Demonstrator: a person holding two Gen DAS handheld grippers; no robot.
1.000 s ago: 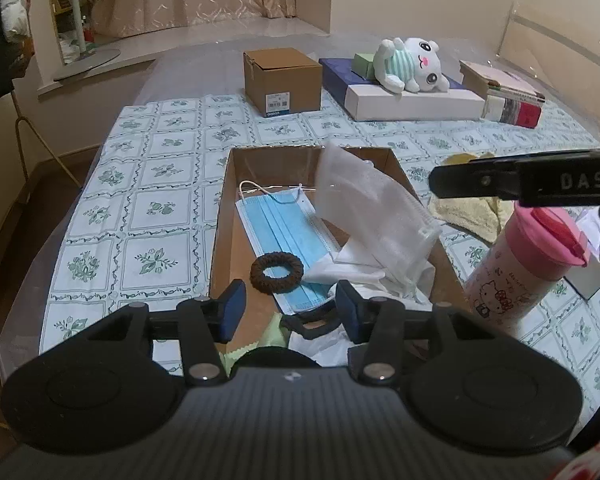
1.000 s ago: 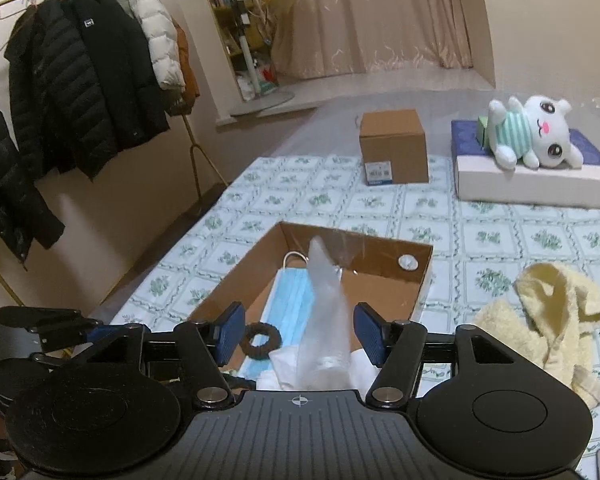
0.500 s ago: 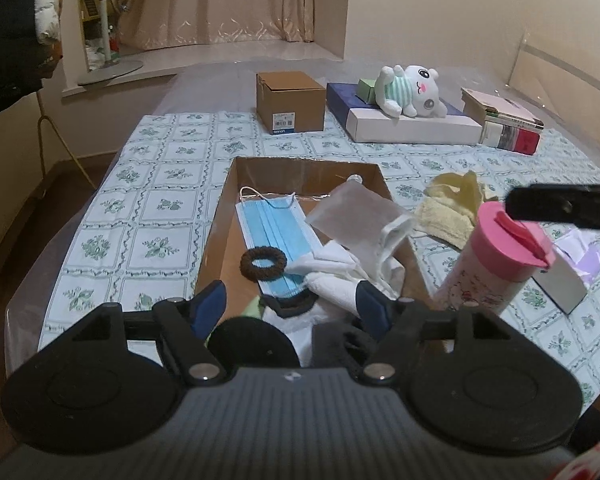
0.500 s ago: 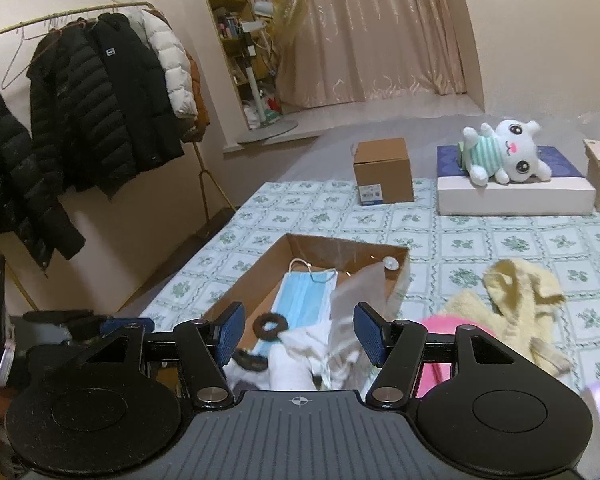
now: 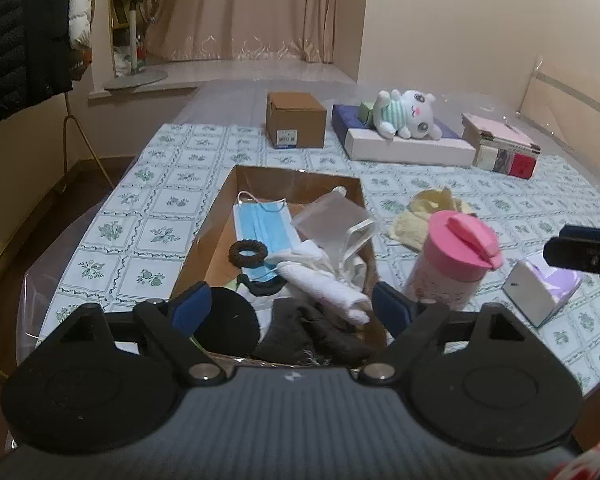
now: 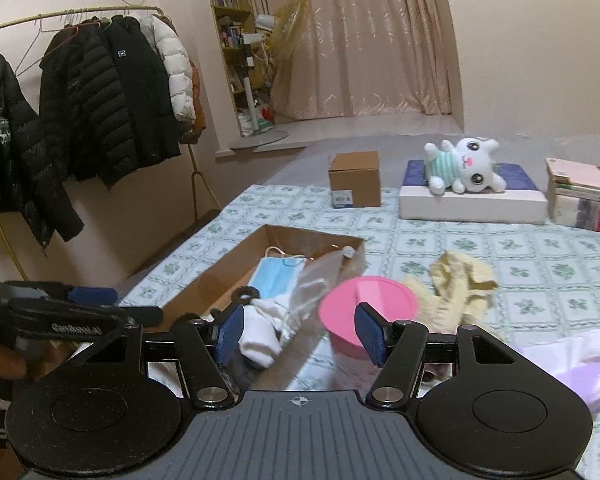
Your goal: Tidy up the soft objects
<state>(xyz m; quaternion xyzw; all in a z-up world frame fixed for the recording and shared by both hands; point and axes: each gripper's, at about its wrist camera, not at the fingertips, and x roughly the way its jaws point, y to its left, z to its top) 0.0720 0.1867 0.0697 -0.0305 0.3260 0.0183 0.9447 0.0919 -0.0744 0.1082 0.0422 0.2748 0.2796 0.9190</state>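
An open cardboard box (image 5: 216,220) holds a blue face mask (image 5: 260,224), a brown scrunchie (image 5: 248,253), a clear plastic bag (image 5: 332,216), white cloths (image 5: 320,280) and a dark cloth (image 5: 300,336). My left gripper (image 5: 290,307) hovers over the box's near end. Its jaws are opening wide and nothing is pressed between them. My right gripper (image 6: 300,332) is open and holds nothing, with the pink cup (image 6: 364,300) just beyond its fingers. A yellow cloth (image 6: 456,284) lies on the tablecloth right of the box. A white plush toy (image 6: 464,164) lies on a flat box at the back.
The pink cup (image 5: 456,256) stands right beside the box. A purple tissue pack (image 5: 540,292) lies at the right. A small brown carton (image 5: 296,124) and stacked books (image 5: 500,148) sit at the back. Coats on a rack (image 6: 112,96) hang left of the table.
Both grippers have drawn back from the box and risen a little. The clear bag, upright a second ago, now lies in the box. The left jaws have widened.
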